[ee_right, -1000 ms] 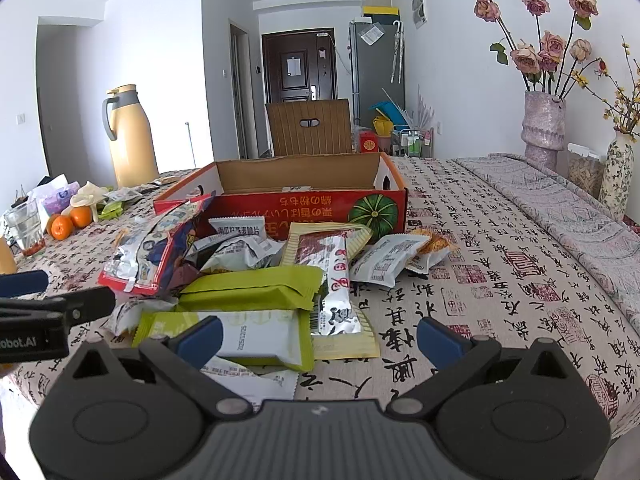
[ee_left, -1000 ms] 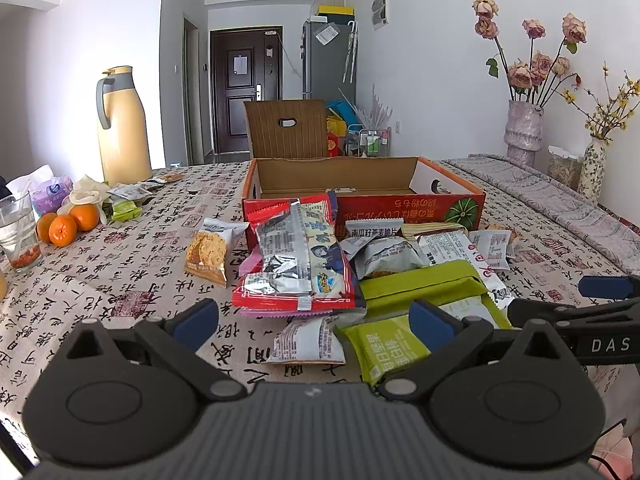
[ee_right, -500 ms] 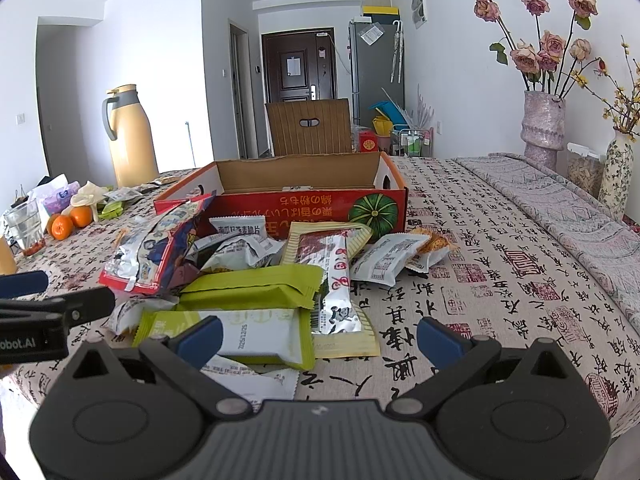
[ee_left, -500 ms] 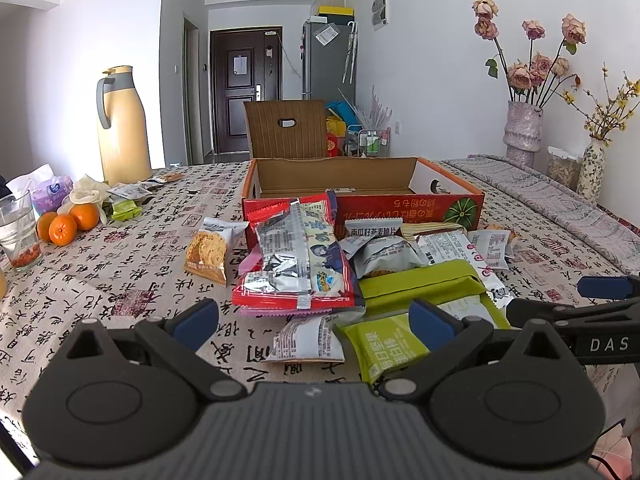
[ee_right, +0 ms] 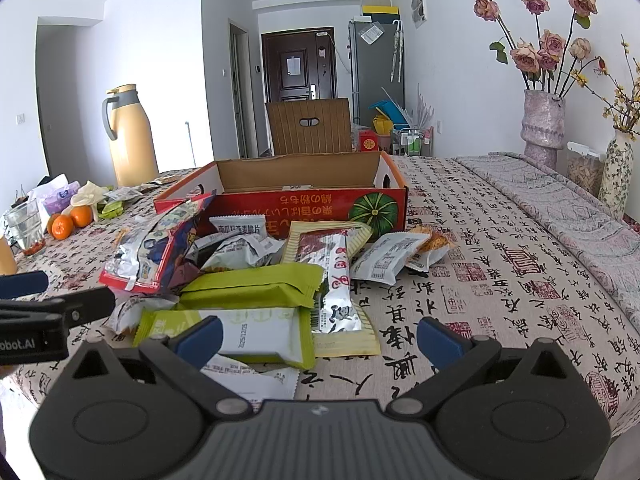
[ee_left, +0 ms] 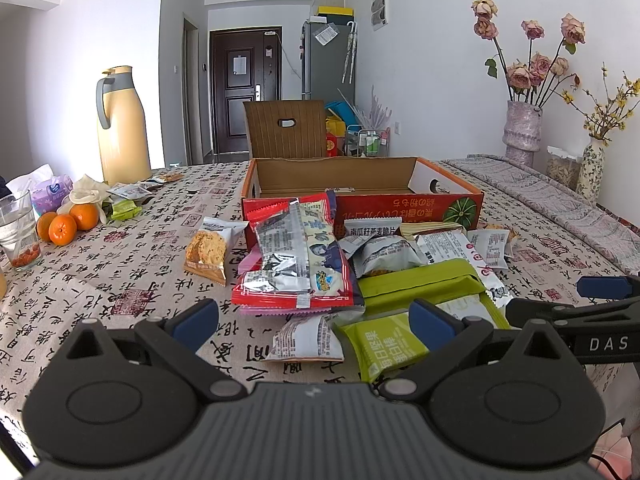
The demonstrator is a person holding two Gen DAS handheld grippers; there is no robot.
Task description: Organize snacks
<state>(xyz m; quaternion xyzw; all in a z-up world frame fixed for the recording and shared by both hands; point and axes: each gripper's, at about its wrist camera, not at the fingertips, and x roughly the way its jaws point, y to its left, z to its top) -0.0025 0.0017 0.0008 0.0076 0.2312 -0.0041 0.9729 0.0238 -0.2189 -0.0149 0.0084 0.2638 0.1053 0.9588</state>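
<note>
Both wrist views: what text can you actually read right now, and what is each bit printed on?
"DAS" on the right gripper's side arm.
"obot.AI" on the left gripper's side arm.
"每日坚果" on the near green packet.
"南瓜" and further characters on the grey packet.
"2025/12/25" on the white-and-green packet.
Upside-down characters on the red box: too blurred.

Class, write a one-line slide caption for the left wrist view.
Open left gripper hovers before a pile of snack packets heaped against a red cardboard box on the calligraphy-print tablecloth.
</note>
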